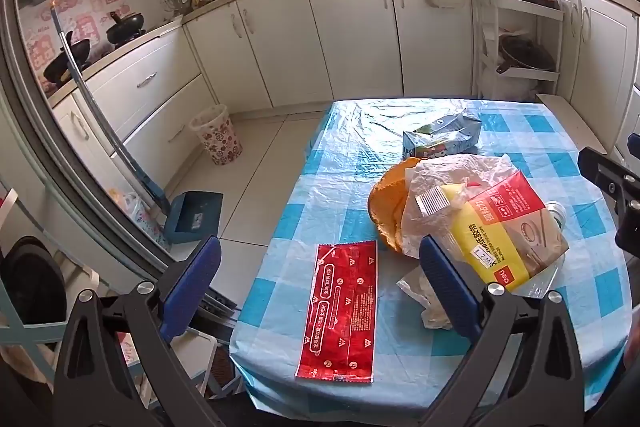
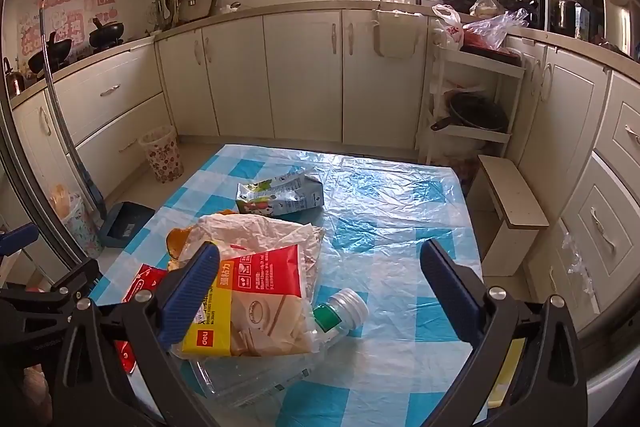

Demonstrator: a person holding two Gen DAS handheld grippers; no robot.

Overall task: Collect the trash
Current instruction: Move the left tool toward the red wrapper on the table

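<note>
The trash lay heaped on the surface (image 1: 304,187) under a blue-checked plastic cover. Taking the yellow-and-red package (image 2: 256,303) as the landmark: a crumpled white bag (image 2: 264,231) sat just behind it, an orange peel (image 1: 384,207) to its left, a flattened milk carton (image 2: 280,195) farther back, and a clear plastic bottle (image 2: 336,311) lay partly under it. A red wrapper (image 1: 344,311) lay flat to its left, with a crumpled tissue (image 1: 428,299) between them. The left hand-held gripper (image 1: 320,287) hung released above the wrapper. The right hand-held gripper (image 2: 320,291) was spread wide over the package and bottle, grasping nothing.
</note>
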